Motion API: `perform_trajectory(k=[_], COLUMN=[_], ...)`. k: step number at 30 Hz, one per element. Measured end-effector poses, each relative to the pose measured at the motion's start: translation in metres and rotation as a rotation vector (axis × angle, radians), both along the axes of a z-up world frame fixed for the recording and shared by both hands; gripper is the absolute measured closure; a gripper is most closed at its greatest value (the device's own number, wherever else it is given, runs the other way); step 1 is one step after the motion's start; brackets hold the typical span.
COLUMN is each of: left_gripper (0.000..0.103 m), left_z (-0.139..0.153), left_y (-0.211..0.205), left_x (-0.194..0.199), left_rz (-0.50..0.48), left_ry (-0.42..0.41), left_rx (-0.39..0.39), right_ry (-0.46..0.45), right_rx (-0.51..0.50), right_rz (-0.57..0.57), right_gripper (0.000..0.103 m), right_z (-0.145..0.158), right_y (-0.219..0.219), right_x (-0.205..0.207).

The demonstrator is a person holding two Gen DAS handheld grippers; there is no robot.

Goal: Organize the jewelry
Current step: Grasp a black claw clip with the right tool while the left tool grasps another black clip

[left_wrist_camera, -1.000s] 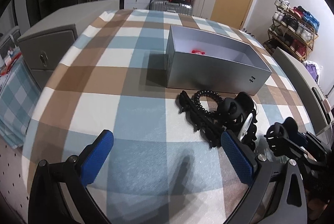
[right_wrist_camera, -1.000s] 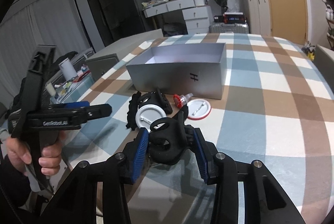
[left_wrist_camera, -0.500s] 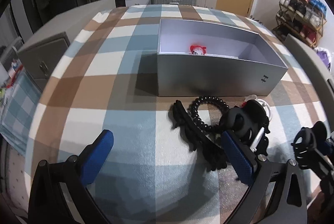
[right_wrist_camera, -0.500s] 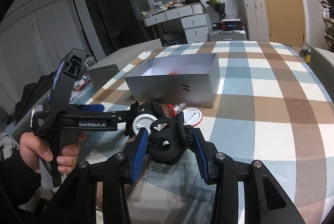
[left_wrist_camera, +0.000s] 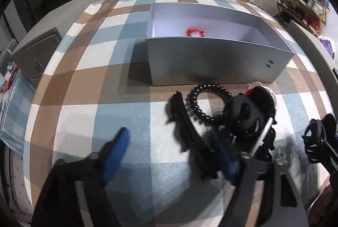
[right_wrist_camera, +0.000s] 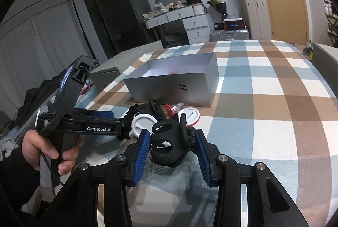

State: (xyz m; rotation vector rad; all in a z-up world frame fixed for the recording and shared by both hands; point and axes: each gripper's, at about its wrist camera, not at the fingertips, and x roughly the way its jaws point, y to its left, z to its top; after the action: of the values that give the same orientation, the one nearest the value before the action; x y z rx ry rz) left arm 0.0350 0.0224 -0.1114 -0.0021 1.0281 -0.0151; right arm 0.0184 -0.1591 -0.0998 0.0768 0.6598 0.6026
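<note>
Black plastic, a claw hair clip [right_wrist_camera: 169, 143], clamped between the blue pads of the right hand-held gripper [right_wrist_camera: 172, 154], raised above the checked desk [right_wrist_camera: 274, 125] near its front edge. Carrying step in hand: clip lifted, not yet delivered. Ahead and slightly left, the open silver box [right_wrist_camera: 175, 83], one small red item [left_wrist_camera: 195, 32] already lying inside against the near wall.

Left hand-held gripper [left_wrist_camera: 169, 153] spread wide, gripping nothing, blurred low over the remaining pile just in front of the box: a long black hair clip [left_wrist_camera: 186, 121], a black bead bracelet [left_wrist_camera: 208, 103], another black claw clip [left_wrist_camera: 251, 112], two white round badges [right_wrist_camera: 144, 124] and a small red-and-clear piece [right_wrist_camera: 173, 109]. One pad possibly touching the long clip, though blur leaves that uncertain.

Next move, by judgement: forward over the pile and over the box's near wall with enough height to clear the rim, then release above the bare white floor beside the red item. Meanwhile, a squarer line-up of the left pads across the long clip or the bracelet before closing, away from the tangled claw clip and badge pin.
</note>
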Motion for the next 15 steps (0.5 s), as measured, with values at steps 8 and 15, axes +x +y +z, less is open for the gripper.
perform_trajectory(k=[8, 15], left_gripper=[0.088, 0.088], left_z=[0.006, 0.017], left_y=[0.003, 0.01], left_x=[-0.006, -0.019], left_rz=[-0.051, -0.058], left_ry=[0.004, -0.036], left_rx=[-0.046, -0.076], right_ry=[-0.026, -0.079], right_rx=[-0.007, -0.03], right_rz=[0.012, 0.033], right_gripper=[0.061, 0.061], right_z=[0.009, 0.023], right_y=[0.006, 0.017], right_x=[-0.005, -0.01])
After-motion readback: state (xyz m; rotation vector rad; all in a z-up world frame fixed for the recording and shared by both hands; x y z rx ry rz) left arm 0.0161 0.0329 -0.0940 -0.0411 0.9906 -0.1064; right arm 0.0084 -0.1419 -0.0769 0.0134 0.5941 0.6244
